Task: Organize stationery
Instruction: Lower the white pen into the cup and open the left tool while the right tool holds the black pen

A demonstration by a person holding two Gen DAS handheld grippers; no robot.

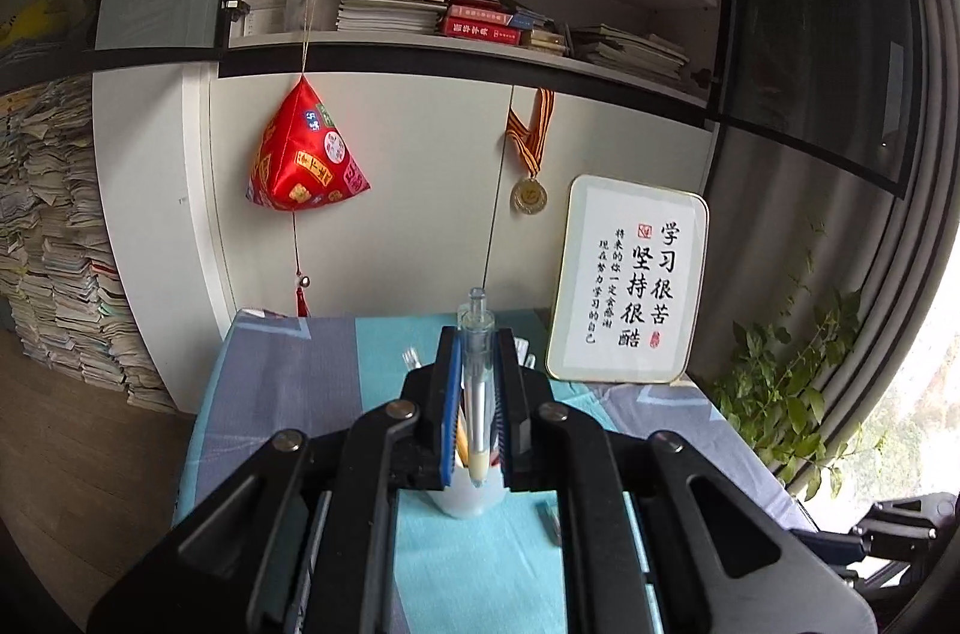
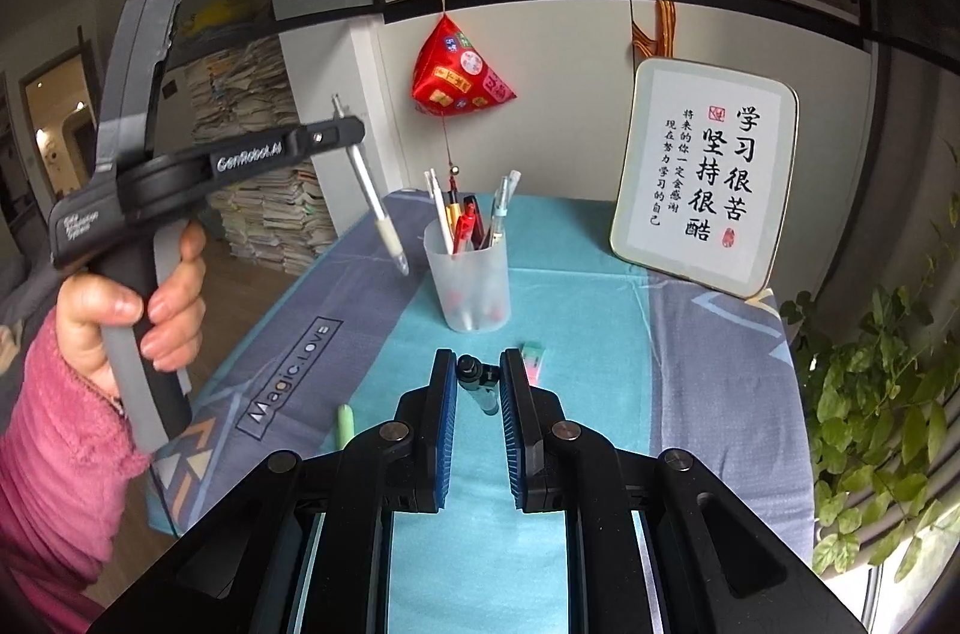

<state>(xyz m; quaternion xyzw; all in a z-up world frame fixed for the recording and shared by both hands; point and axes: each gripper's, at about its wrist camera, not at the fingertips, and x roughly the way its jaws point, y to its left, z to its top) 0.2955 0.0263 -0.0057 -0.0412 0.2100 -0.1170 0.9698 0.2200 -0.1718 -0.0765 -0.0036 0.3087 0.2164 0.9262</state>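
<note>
- Done so far, by my judgement: your frosted pen cup [image 2: 468, 283] already stands near the middle of the tabletop [image 2: 576, 274] with a cluster of pens [image 2: 465, 214] upright inside it.
- In hand, left: your left gripper [image 2: 348, 133] has its jaws pinching a clear-barrelled pen [image 2: 375, 202], tip pointing down. It hangs in the air at about 9 o'clock of the cup, near the rim but not yet over the opening.
- In the left wrist view the same pen [image 1: 477, 382] sits upright between the blue pads, with the cup partly visible below.
- In hand, right: your right gripper [image 2: 477, 382] has its jaws closed in on a dark-capped pen [image 2: 480, 382]; whether both pads actually touch it, I cannot tell.
- Left on the cloth: a green-and-pink eraser [image 2: 533, 355] at 5 o'clock of the cup, just beside the right jaws, and a light green marker-like item [image 2: 346, 424] at 7 o'clock.
- Assessment: roughly midway. Two pens and two loose items remain unstowed.
</note>
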